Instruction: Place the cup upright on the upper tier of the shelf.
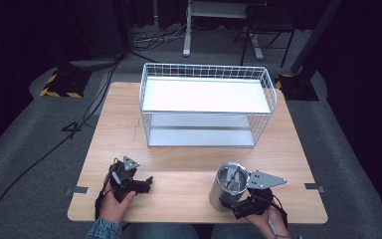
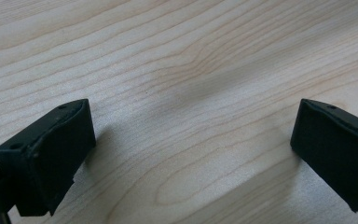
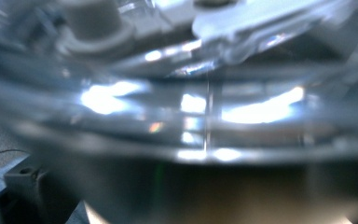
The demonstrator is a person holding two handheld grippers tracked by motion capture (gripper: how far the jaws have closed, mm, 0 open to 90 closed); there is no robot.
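At the near edge of the tabletop (image 1: 189,169), the high view showed a person's two hands, each with a hand-held gripper. The right hand-held gripper (image 1: 236,201) sat against the near side of a steel cup (image 1: 227,185), which stood on the tabletop near its front right corner with a clear lid on top. From that view its jaws were hidden behind the cup and the grey plate, so whether they had closed on the cup could not be told. The right gripper view was a close blur of the cup (image 3: 186,154), its shiny rim and clear lid just in front of the lens; the jaws could not be made out there either.

The left hand-held gripper (image 1: 146,183) lay low over the front left of the tabletop, pointing right, well apart from the cup. The left gripper view gave what the high view could not: the left hand-held gripper (image 2: 193,149) with its two black jaws spread wide, bare pale wood grain between them and nothing held.

Farther back stood a white wire rack (image 1: 206,107) with two shelves, near the far edge. Beyond the tabletop lay grey carpet (image 1: 40,144), black cables, and stand bases against a dark room.
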